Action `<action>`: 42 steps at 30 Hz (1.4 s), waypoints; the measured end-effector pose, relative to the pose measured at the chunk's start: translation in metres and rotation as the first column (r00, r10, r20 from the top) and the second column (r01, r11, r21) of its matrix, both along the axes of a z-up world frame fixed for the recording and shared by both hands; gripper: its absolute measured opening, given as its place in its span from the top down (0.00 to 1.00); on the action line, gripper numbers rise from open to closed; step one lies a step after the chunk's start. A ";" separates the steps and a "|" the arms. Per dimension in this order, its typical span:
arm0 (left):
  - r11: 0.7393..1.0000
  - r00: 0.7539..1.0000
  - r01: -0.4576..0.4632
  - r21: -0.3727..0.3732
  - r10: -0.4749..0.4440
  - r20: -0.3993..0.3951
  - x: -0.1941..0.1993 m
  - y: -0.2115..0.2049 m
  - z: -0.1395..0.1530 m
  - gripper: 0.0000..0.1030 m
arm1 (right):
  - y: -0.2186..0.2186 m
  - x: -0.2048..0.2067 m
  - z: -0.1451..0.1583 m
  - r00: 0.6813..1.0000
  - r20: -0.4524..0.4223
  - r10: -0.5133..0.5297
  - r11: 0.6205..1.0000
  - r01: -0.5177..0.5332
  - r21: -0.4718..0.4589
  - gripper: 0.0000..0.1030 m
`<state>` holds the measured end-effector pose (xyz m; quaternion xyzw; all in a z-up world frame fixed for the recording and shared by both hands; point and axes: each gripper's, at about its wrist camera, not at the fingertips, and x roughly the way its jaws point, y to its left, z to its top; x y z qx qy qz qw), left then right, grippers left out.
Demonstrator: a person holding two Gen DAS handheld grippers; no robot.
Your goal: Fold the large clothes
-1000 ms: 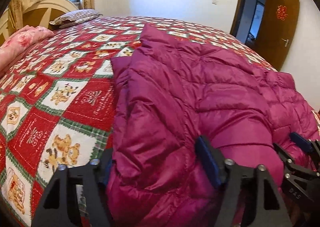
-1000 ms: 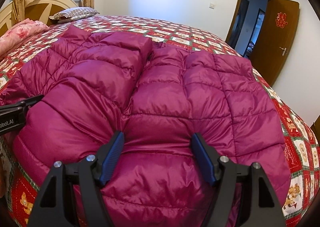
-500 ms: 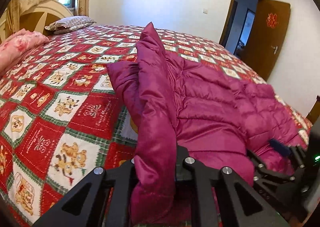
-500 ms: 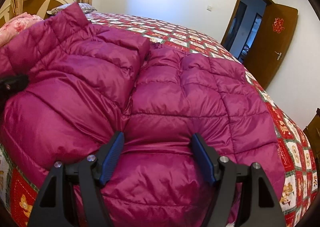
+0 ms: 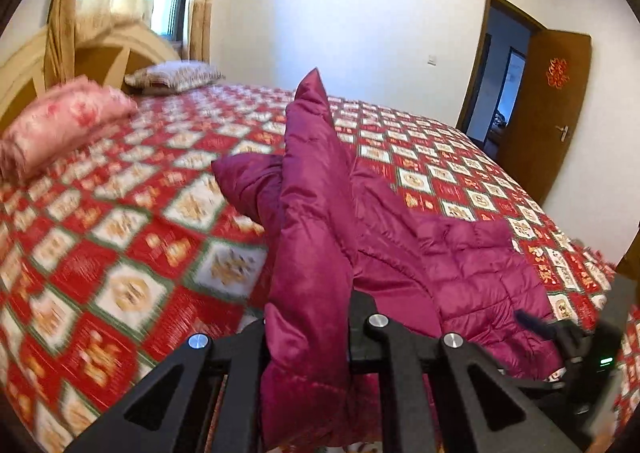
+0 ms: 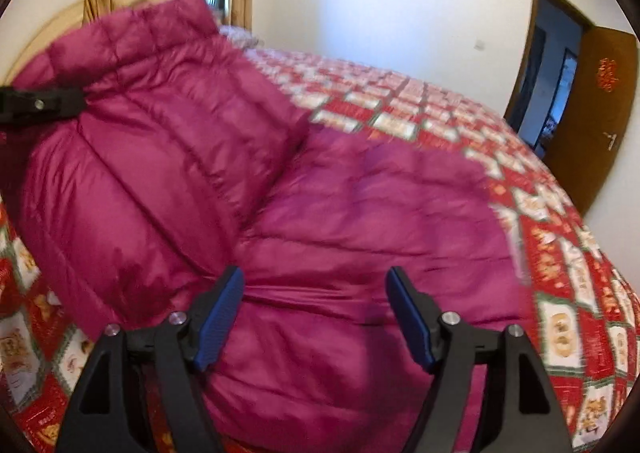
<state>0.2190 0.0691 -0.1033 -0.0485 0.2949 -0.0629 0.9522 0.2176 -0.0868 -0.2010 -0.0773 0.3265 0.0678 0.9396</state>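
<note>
A magenta quilted down jacket (image 5: 460,253) lies on the bed. My left gripper (image 5: 310,317) is shut on the jacket's left edge and holds that side lifted, so the fabric stands up in a ridge (image 5: 312,157). In the right wrist view the lifted half (image 6: 152,141) rises at the left, with the left gripper (image 6: 40,105) clamped on it. My right gripper (image 6: 316,317) is open, its blue pads (image 6: 218,317) straddling the jacket's near hem (image 6: 360,253). It also shows at the right edge of the left wrist view (image 5: 568,337).
The bed carries a red, white and green patchwork quilt (image 5: 120,237). A pink pillow (image 5: 60,125) and a patterned pillow (image 5: 176,75) lie by the wooden headboard (image 5: 120,53). A brown door (image 5: 548,109) stands open at the far right.
My left gripper closed on the jacket's left edge and has raised it higher, standing that half up. My right gripper stayed open over the hem.
</note>
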 end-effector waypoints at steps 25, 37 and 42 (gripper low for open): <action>0.714 0.891 0.403 0.573 -0.450 -0.066 -0.002 -0.314 -0.068 0.83 | -0.257 -0.010 -0.019 0.838 -0.135 -0.529 0.821 0.546 0.165 0.15; 0.776 0.867 0.359 0.519 -0.483 0.122 -0.057 -0.270 0.015 0.16 | -0.272 -0.017 0.014 0.820 -0.094 -0.565 0.800 0.572 0.182 0.29; 0.856 0.970 0.156 0.493 -0.226 0.086 0.008 -0.208 0.025 0.15 | -0.237 0.001 0.067 0.880 -0.035 -0.473 0.864 0.471 0.176 0.39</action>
